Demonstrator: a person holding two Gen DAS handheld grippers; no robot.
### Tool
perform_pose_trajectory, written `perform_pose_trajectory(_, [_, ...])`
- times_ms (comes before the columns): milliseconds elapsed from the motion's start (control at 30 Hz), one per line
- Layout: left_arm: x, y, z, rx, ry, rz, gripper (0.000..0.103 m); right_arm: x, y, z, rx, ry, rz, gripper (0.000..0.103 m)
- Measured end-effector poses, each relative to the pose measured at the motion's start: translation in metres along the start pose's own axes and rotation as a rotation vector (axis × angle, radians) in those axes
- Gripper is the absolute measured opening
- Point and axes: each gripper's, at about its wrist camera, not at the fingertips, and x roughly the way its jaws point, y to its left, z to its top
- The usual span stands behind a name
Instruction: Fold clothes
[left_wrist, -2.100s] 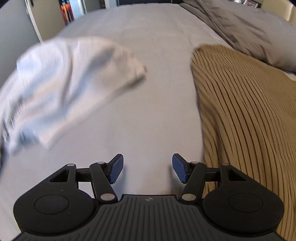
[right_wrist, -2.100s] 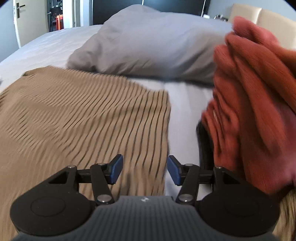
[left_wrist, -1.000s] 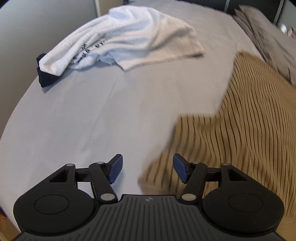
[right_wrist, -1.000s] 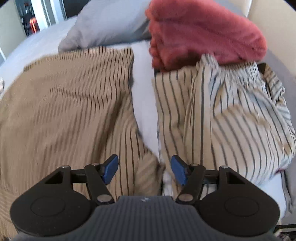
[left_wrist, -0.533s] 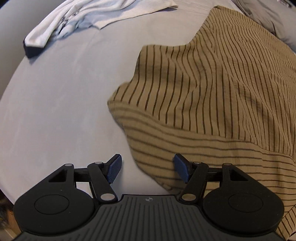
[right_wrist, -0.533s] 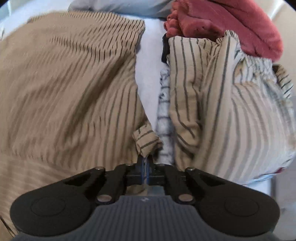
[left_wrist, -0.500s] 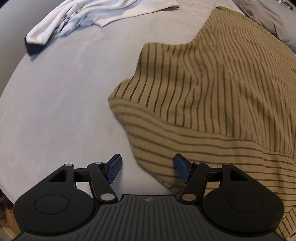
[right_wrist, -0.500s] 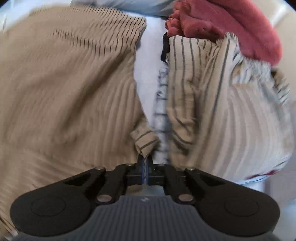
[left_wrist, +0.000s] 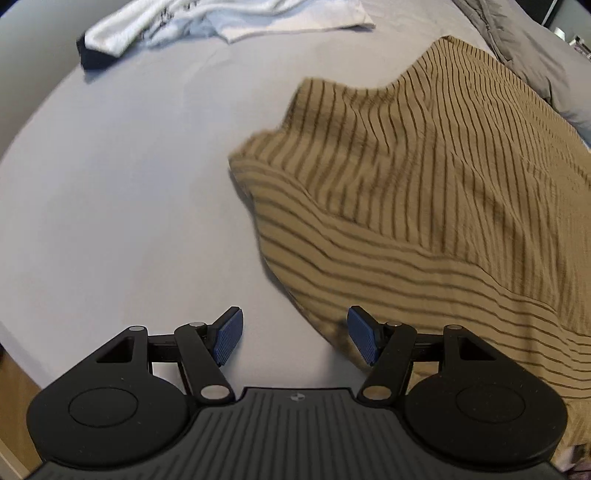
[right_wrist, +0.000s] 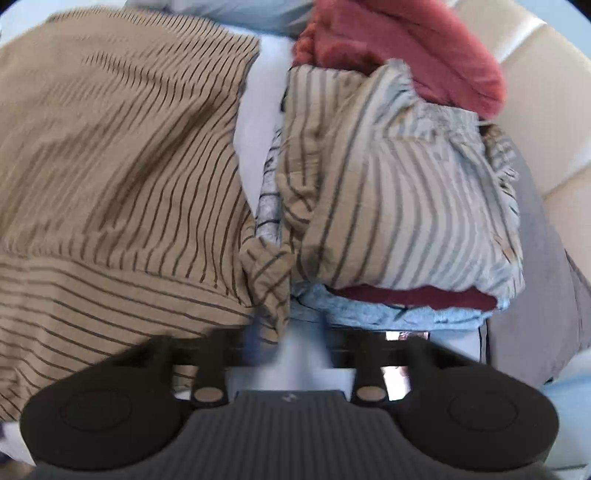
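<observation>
A tan shirt with dark stripes (left_wrist: 424, 192) lies spread on the grey bed sheet (left_wrist: 129, 184). My left gripper (left_wrist: 295, 336) is open just above the sheet. Its right fingertip (left_wrist: 364, 338) is at the shirt's near left edge, and nothing is between the pads. In the right wrist view the same shirt (right_wrist: 122, 166) fills the left side. Its bunched corner (right_wrist: 267, 273) hangs between the blurred fingers of my right gripper (right_wrist: 286, 339), whose jaws are opening and no longer press on it.
A white garment (left_wrist: 229, 18) with a dark piece under it lies at the far left of the bed. A grey pillow (left_wrist: 532, 48) is at the back. To the right is a pile: a cream striped garment (right_wrist: 399, 192), a red one (right_wrist: 399, 48), a light blue one (right_wrist: 369, 310).
My right gripper shut on the tan shirt's corner half a second ago and its jaws have now come apart. My left gripper slid over to the shirt's left edge and stayed open.
</observation>
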Motion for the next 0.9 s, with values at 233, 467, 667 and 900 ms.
perform_pose_trajectory(233, [0.005, -0.015, -0.02, -0.083, 0.036, -0.102, 0.061, 0.004, -0.008, -0.026, 0.3, 0.058, 0.228, 0.057])
perform_pose_trajectory(467, [0.011, -0.022, -0.021, -0.142, -0.023, -0.146, 0.061, 0.052, -0.013, -0.05, 0.49, 0.118, 0.332, 0.052])
perform_pose_trajectory(667, [0.015, -0.024, -0.018, -0.136, -0.03, -0.078, 0.027, 0.052, -0.003, -0.044, 0.402, 0.146, 0.292, 0.004])
perform_pose_trajectory(900, [0.016, -0.024, -0.015, -0.063, -0.007, -0.001, 0.014, 0.046, 0.001, -0.057, 0.291, 0.247, 0.194, 0.0])
